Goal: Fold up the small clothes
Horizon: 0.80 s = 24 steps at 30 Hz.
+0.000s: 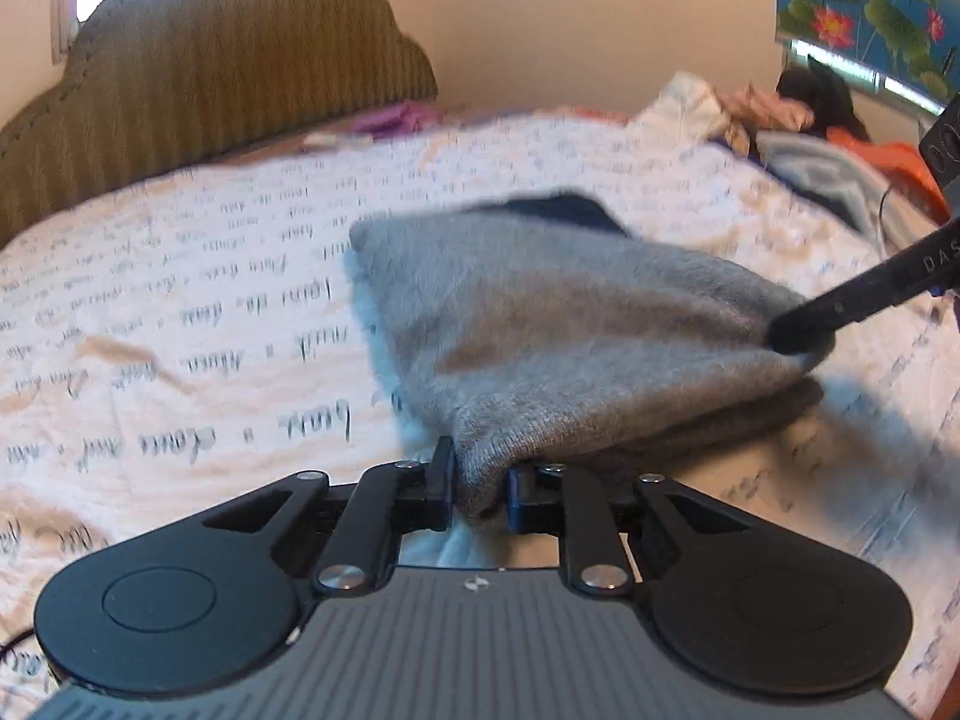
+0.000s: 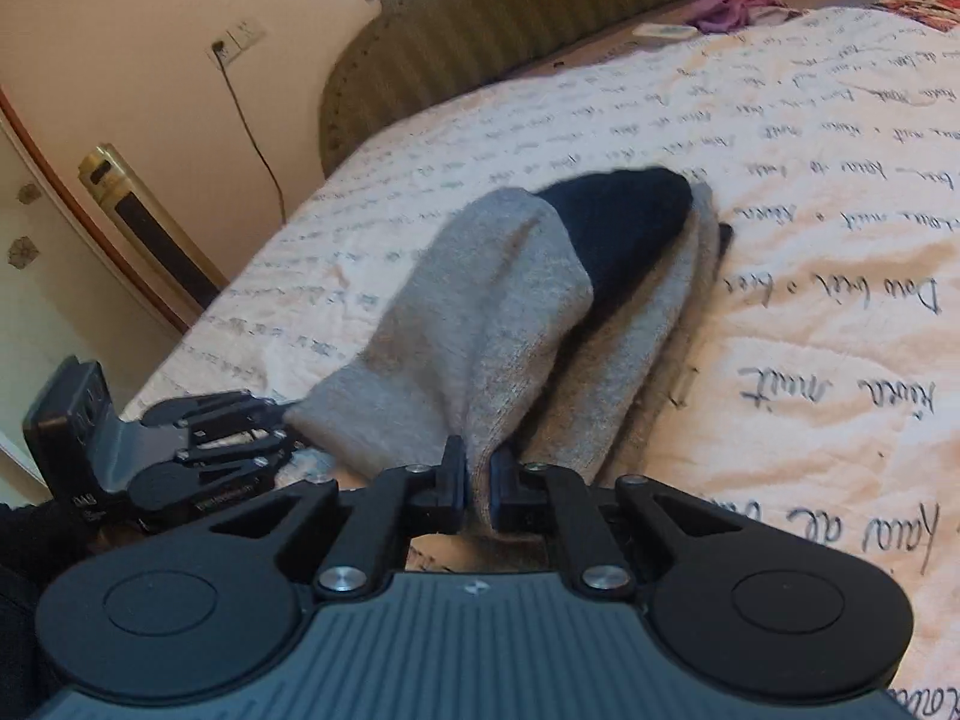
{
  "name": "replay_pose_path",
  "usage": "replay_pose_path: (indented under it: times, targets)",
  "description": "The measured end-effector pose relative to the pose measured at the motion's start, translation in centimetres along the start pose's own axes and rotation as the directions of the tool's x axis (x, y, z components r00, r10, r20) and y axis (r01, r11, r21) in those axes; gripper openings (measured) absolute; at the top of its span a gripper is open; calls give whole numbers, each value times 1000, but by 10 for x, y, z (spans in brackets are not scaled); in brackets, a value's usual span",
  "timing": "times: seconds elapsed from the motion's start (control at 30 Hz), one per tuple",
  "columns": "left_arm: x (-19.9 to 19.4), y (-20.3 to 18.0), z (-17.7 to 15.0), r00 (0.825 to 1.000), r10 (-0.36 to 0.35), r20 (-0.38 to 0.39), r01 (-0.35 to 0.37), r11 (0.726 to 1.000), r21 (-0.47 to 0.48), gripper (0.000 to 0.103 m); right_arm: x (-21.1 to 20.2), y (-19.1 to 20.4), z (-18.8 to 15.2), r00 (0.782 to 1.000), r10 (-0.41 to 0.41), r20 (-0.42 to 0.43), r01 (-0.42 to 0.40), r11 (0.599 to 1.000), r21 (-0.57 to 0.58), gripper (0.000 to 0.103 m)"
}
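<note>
A small grey knitted garment [image 1: 558,324] with a dark navy part [image 1: 564,210] at its far end lies partly lifted over the bed. My left gripper [image 1: 477,489] is shut on its near edge. My right gripper [image 1: 798,336] comes in from the right and pinches its right corner. In the right wrist view the grey garment [image 2: 480,312] rises in a fold with the navy part [image 2: 630,222] behind it. My right gripper [image 2: 478,489] is shut on its edge, and my left gripper [image 2: 276,426] holds the left corner.
The bed is covered with a cream sheet [image 1: 180,300] printed with handwriting. A ribbed olive headboard [image 1: 210,72] stands behind. A heap of clothes [image 1: 798,120] lies at the far right. A purple garment [image 2: 738,3] and a white remote [image 2: 663,31] lie near the headboard.
</note>
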<state>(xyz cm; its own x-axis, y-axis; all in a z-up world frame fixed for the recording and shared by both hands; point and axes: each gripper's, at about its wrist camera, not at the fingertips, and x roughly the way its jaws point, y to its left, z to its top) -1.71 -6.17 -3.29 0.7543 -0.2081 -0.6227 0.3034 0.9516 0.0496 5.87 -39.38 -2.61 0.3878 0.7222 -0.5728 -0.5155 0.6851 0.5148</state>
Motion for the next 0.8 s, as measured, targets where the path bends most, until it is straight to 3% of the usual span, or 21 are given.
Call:
replay_pose_path:
  times: [0.1, 0.13, 0.17, 0.27, 0.33, 0.4, 0.47, 0.6, 0.67, 0.73, 0.8]
  targets:
    - [-2, -4, -5, 1000, -3, -4, 3, 999, 36, 26, 21, -20, -14, 997, -20, -80, 26, 997, 71, 7]
    - [-6, -3, -7, 1000, -19, -4, 20, 998, 57, 29, 19, -22, -15, 998, -11, -61, 17, 996, 90, 9]
    - [-10, -1, -9, 1000, -28, -5, 29, 998, 63, 39, 14, -21, -13, 999, -3, -38, 7, 995, 101, 10]
    - [-30, 13, -12, 998, -58, 21, 57, 997, 52, 41, -10, -26, -2, 997, 39, 70, -47, 992, 118, 19]
    - [-43, 19, -5, 994, -90, 67, 89, 996, 25, 41, -21, -37, 13, 988, 51, 148, -75, 984, 162, 47]
    - [-49, 16, 10, 983, -124, 134, 125, 992, 5, 48, -22, -50, 32, 976, 18, 215, -65, 975, 213, 66]
    - [-41, 2, 22, 977, -131, 171, 127, 991, 34, 58, -9, -67, 54, 968, 5, 251, -74, 961, 267, 66]
    - [-1, -26, 27, 983, -129, 128, 116, 988, 101, 58, 37, -96, 88, 969, 50, 240, -148, 900, 411, 65]
    - [11, -34, 19, 987, -126, 99, 112, 985, 131, 58, 56, -98, 101, 974, 56, 218, -144, 900, 412, 65]
    - [16, -40, 10, 989, -115, 90, 99, 980, 172, 59, 73, -94, 109, 986, 10, 168, -78, 913, 401, 64]
    - [19, -41, 4, 990, -112, 83, 95, 979, 181, 60, 85, -93, 112, 987, 28, 157, -89, 914, 395, 63]
